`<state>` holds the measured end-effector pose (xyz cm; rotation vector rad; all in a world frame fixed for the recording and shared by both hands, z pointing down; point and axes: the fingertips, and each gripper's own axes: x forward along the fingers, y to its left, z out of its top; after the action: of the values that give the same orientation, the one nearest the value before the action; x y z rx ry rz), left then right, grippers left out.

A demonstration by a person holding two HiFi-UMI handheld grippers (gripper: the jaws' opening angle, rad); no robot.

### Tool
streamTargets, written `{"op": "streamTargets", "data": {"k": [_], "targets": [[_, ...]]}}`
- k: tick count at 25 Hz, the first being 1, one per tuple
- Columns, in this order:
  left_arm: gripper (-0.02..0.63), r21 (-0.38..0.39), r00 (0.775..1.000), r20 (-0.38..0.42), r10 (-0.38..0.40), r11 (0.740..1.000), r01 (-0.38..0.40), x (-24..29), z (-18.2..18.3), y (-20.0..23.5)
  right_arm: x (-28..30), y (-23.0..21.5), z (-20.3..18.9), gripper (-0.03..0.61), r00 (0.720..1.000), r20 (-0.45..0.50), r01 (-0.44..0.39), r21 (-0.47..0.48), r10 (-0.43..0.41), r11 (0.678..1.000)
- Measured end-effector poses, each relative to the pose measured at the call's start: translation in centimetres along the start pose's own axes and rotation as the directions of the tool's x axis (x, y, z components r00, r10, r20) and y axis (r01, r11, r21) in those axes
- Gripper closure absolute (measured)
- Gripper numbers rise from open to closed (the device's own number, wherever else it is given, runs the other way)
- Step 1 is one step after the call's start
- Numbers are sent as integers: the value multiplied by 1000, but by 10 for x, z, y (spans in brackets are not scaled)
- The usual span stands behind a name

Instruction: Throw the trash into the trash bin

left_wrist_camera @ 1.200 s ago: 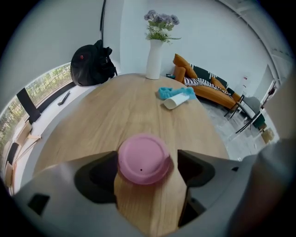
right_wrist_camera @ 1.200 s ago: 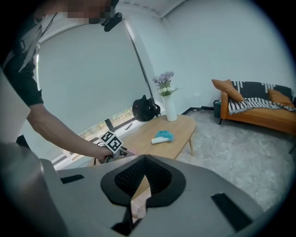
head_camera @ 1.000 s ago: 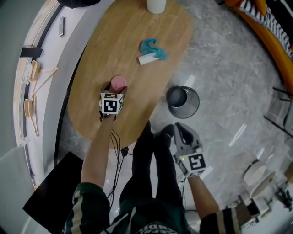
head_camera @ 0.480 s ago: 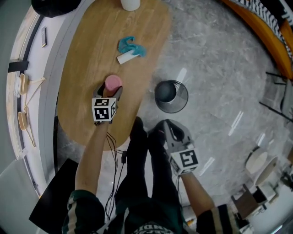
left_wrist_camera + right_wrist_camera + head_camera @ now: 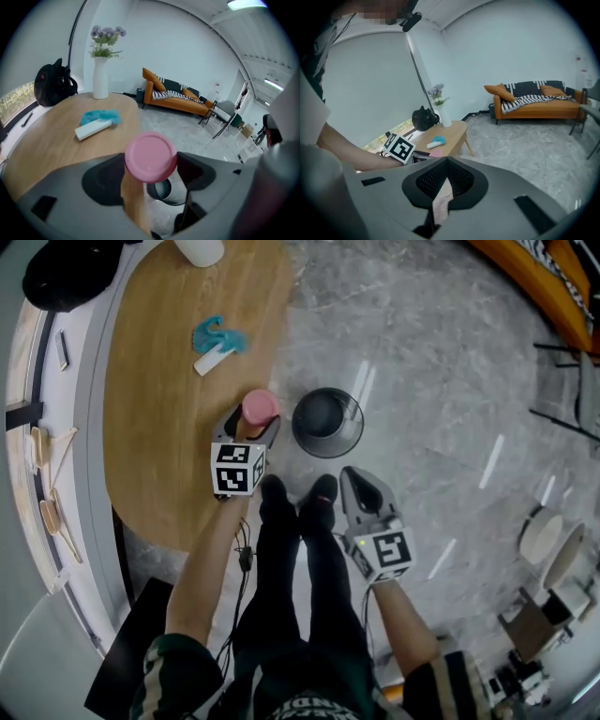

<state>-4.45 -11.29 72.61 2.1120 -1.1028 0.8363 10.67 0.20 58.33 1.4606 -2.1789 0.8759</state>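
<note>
Wooden table (image 5: 159,427) edge: your left gripper (image 5: 251,424) pinches the pink cup (image 5: 150,156) upright, near the black trash bin (image 5: 326,421). Your right gripper (image 5: 445,163) hangs above the floor, jaws pressed together.

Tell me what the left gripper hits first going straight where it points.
Nothing close, as far as I can tell. The left gripper, clamped on the pink-lidded cup, aims off the table over open floor; the trash bin sits below that line. Far off stands the orange sofa.
</note>
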Motion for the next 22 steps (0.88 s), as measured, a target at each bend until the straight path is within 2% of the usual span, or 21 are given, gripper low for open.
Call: {"op": "streamTargets", "data": {"k": [2, 5, 7, 9, 13, 17, 22], "targets": [[258, 27, 999, -9, -31, 999, 31, 12, 0, -26, -6, -16, -6, 578, 1000, -7, 28, 9, -28, 1000], [258, 62, 997, -22, -74, 995, 75, 31, -3, -64, -12, -37, -11, 578, 999, 31, 42, 24, -43, 999], [258, 84, 994, -47, -98, 991, 101, 46, -12, -86, -15, -52, -21, 578, 998, 5, 68, 42, -68, 997], [258, 109, 989, -90, -114, 986, 124, 64, -29, -102, -14, -66, -33, 578, 996, -14, 91, 50, -91, 995], [258, 160, 977, -176, -122, 976, 151, 102, -70, -119, 4, -87, -53, 578, 995, 16, 93, 26, -93, 995], [258, 194, 961, -249, -119, 966, 170, 138, -112, -126, 23, -100, -72, 578, 996, 18, 91, 59, -92, 994], [258, 276, 921, -381, -82, 941, 198, 182, -164, -135, 40, -110, -93, 578, 998, 18, 64, 70, -66, 995]]}}
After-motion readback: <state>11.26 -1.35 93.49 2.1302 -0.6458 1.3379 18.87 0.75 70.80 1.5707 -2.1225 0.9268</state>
